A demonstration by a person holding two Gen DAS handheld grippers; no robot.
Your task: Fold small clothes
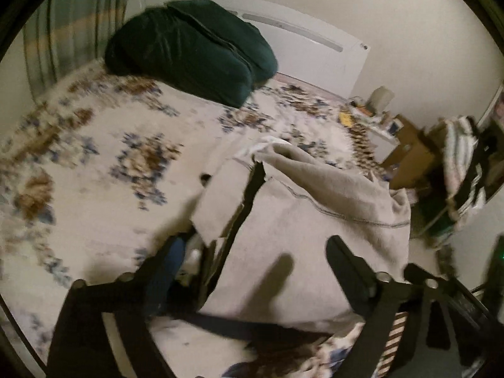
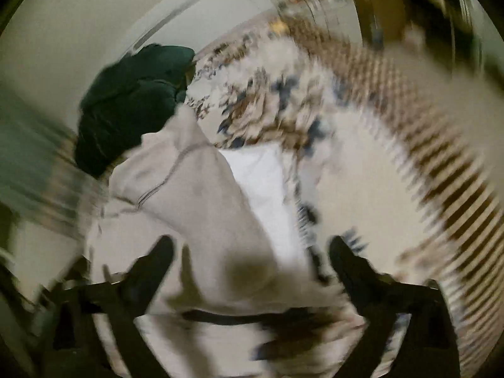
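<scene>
A light grey garment [image 1: 299,220] with dark stitched seams and a black strip along one edge lies rumpled on the floral bedspread [image 1: 94,157]. My left gripper [image 1: 255,245] hangs over it, open, its two black fingers wide apart and pressing on nothing. The right wrist view is blurred. There the same grey garment [image 2: 195,195] lies below my right gripper [image 2: 252,242], which is open too, its fingers spread over the cloth. A white piece of cloth [image 2: 261,176] shows beside the garment on the bedspread [image 2: 362,173].
A dark green pillow [image 1: 192,47] [image 2: 132,100] lies at the head of the bed, against a white headboard [image 1: 308,47]. A green curtain [image 1: 72,25] hangs at the left. Cardboard boxes [image 1: 409,148] and a striped cloth [image 1: 463,157] crowd the floor right of the bed.
</scene>
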